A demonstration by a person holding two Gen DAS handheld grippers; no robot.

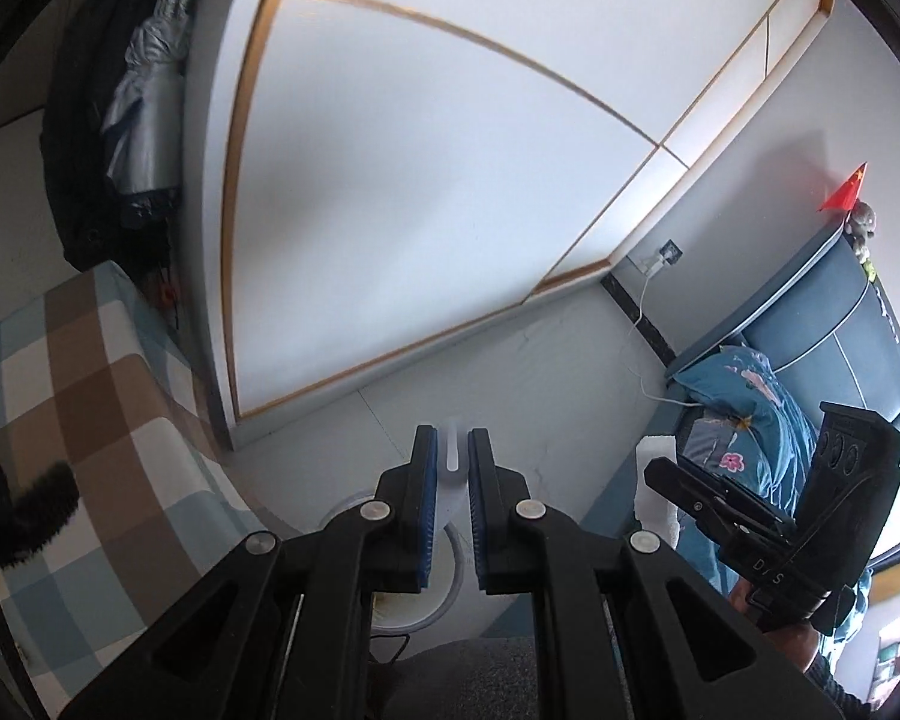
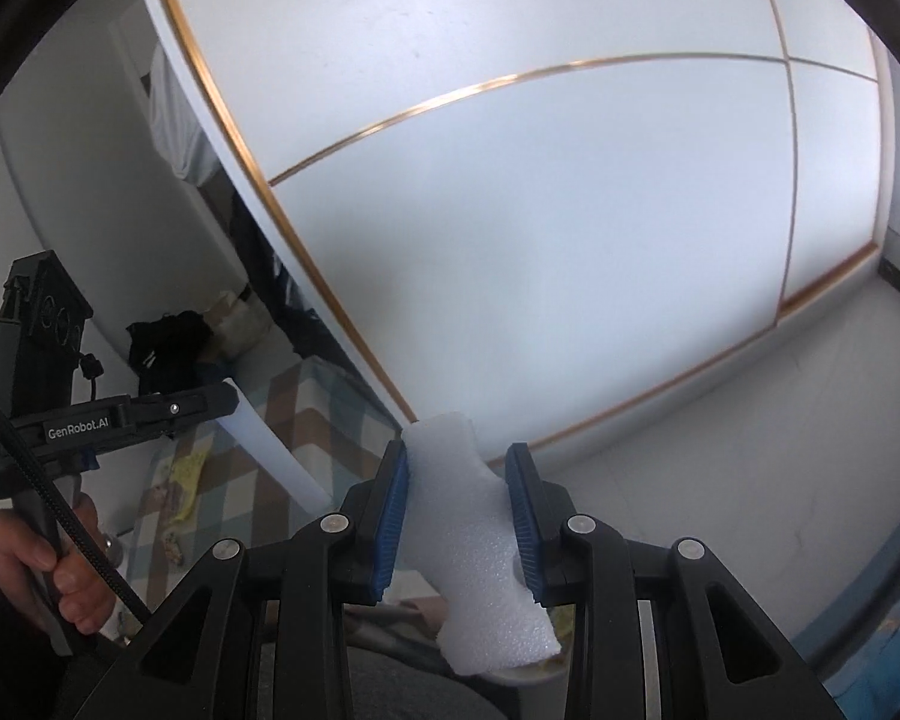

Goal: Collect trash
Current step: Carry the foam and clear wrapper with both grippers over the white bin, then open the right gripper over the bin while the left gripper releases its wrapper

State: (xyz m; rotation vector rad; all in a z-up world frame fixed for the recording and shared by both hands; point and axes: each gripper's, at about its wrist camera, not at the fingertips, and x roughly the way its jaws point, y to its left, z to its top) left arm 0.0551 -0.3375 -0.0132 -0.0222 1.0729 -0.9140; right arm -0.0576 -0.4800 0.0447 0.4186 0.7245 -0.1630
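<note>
My left gripper is shut on a thin white strip that pokes up between its blue pads. In the right wrist view that strip runs long and flat out of the left gripper, which a hand holds at the left. My right gripper is shut on a bent chunk of white foam; the left wrist view shows this gripper and the foam at the right. A white round bin sits just below both grippers, its rim partly hidden by the foam.
A white wardrobe with gold trim fills the background above a pale grey floor. A bed with a checked cover lies at the left. Blue floral bedding and a blue headboard are at the right. A charger cable hangs from a wall socket.
</note>
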